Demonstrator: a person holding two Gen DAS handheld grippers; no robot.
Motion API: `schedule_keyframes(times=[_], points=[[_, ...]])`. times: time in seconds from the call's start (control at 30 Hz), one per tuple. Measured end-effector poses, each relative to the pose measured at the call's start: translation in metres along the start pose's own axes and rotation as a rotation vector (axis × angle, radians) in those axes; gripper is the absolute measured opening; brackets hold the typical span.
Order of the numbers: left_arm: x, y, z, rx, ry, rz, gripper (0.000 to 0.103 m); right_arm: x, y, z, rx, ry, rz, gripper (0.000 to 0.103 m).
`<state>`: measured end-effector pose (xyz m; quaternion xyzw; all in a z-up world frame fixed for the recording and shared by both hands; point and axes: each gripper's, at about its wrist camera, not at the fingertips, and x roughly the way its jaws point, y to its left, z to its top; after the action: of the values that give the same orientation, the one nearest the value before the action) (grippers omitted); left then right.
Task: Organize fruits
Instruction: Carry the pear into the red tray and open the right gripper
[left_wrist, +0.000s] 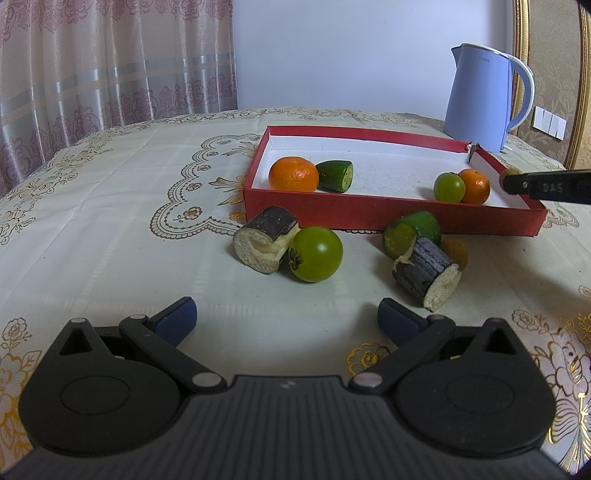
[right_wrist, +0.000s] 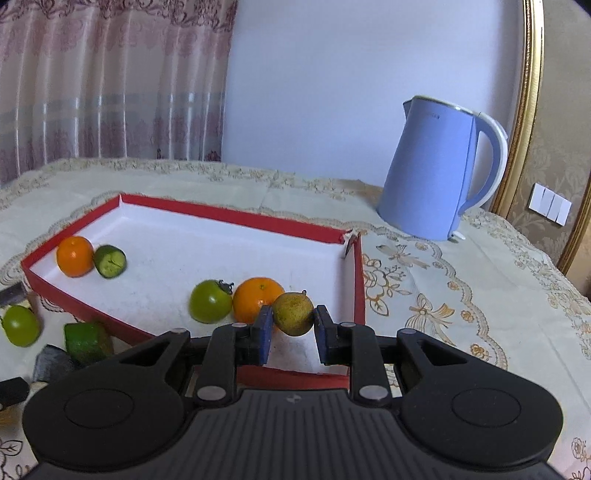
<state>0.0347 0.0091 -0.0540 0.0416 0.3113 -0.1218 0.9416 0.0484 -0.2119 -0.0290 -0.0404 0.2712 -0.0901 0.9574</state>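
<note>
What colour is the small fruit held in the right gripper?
Yellowish-brown, speckled; the small fruit shows best in the right wrist view, in the right gripper.

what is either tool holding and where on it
Right tool pinches a small brownish fruit by its two sides, above the red tray. Left tool holds nothing.

Tablecloth-covered table (left_wrist: 110, 221) carries red tray (left_wrist: 369, 216), blue kettle (left_wrist: 480, 99), loose fruit pieces (left_wrist: 316, 253).

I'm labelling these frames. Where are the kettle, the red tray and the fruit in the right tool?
kettle (right_wrist: 428, 173), right wrist view, body.
red tray (left_wrist: 369, 214), left wrist view, near wall.
brownish-green fruit (right_wrist: 293, 314), right wrist view, middle.
</note>
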Motion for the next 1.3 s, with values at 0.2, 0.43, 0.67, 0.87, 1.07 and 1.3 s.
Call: schedule_keyframes(times=[0.2,0.43,0.67,0.87,1.07,1.3], points=[[0.000,0.000,0.000,0.000,0.000,0.000,0.103,0.021,0.002,-0.001,0.008,0.073,-0.008,0.023],[0.000,0.000,0.000,0.000,0.000,0.000,0.103,0.037,0.003,0.002,0.006,0.104,-0.031,0.023],[0.000,0.000,0.000,0.000,0.000,0.000,0.103,0.037,-0.002,0.003,0.028,0.114,-0.009,0.024],[0.000,0.000,0.000,0.000,0.000,0.000,0.103,0.017,-0.004,0.004,0.031,0.082,-0.004,0.065],[0.000,0.000,0.000,0.000,0.000,0.000,0.103,-0.026,-0.003,-0.004,-0.012,-0.034,-0.023,0.083],[0.000,0.000,0.000,0.000,0.000,0.000,0.103,-0.058,0.003,-0.043,-0.066,-0.062,0.110,0.083]])
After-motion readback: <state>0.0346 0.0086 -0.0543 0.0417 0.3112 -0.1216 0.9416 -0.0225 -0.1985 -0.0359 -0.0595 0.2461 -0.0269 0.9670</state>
